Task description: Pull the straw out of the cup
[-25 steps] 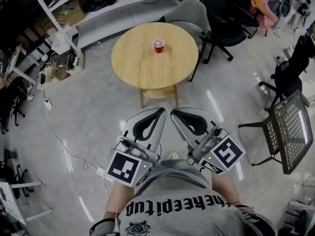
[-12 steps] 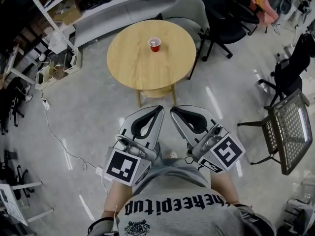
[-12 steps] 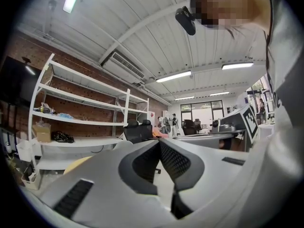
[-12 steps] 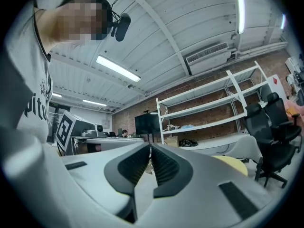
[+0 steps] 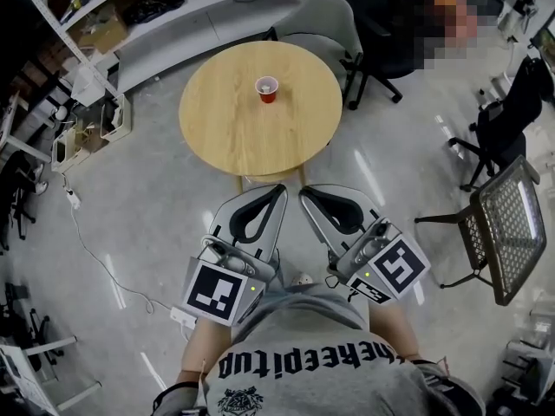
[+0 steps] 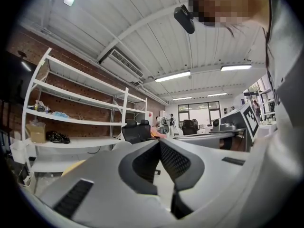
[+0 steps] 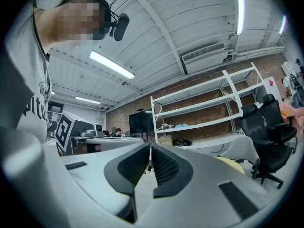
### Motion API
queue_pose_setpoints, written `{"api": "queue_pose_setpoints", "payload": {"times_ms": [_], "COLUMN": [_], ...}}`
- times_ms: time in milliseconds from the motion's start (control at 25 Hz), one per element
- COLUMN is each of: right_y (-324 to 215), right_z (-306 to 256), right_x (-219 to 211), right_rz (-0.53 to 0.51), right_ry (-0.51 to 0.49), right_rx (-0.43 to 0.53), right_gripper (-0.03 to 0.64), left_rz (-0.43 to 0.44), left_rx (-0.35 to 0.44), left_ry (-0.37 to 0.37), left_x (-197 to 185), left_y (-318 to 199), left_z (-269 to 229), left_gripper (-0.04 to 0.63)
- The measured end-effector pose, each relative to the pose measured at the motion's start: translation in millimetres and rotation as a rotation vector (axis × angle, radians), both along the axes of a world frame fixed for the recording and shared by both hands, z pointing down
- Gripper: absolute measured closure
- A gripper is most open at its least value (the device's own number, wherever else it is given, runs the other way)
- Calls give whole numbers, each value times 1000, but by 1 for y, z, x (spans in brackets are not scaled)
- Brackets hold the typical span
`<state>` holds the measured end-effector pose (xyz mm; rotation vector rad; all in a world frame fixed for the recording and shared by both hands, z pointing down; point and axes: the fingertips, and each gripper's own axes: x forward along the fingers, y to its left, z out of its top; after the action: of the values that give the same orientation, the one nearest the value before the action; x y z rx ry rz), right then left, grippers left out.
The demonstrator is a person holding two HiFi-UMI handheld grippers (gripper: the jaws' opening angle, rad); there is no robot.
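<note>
A small red cup stands near the middle of a round wooden table in the head view; it is too far off to show a straw. My left gripper and right gripper are held side by side in front of the person's body, well short of the table, pointing toward it. Both are shut with nothing between the jaws. In the left gripper view the left gripper has its jaw tips touching, and in the right gripper view the right gripper does too. Neither gripper view shows the cup.
A grey chair and a black office chair stand behind the table. A mesh chair is at the right. White shelving lines the far left. A cable and a power strip lie on the floor at left.
The table and cup have come nearer and slid a little left in the head view. Both grippers keep their pose in front of the body, still shut.
</note>
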<state>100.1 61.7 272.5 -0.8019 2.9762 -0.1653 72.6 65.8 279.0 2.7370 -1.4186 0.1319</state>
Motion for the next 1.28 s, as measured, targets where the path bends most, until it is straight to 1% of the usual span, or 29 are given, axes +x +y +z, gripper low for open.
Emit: {"api": "queue_pose_setpoints", "payload": {"times_ms": [40,120,440,640,840,1040,1280], "right_y": [-6,-18,-65,-85,-107,-122,-133], "right_z": [1,1,4,7,6,6,13], "right_x": [-4,-11,-47,-73,-92,-113,-127], "right_rz": [5,18,56,72,117,129,167], "right_ry": [1,5,28,53,56,79,100], "right_rx": [-2,-5,-15,-10,0,7,-13], "right_gripper": [594,620,621,621,621,621,621], "left_rz": [4,11,43,65,105,147,195], "left_rx": [2,3,-17,-21,-23,-15,-19], "left_ry": [1,1,4,14,18,23,31], "left_x": [-4,-12,-47,-71,-90,-108,-120], "left_y": [-6,-18,-64,-87,-109,-129,-142], "left_z": [-1,-2,1,3,4,3,8], "left_gripper": [569,569,569,569,569,569,569]}}
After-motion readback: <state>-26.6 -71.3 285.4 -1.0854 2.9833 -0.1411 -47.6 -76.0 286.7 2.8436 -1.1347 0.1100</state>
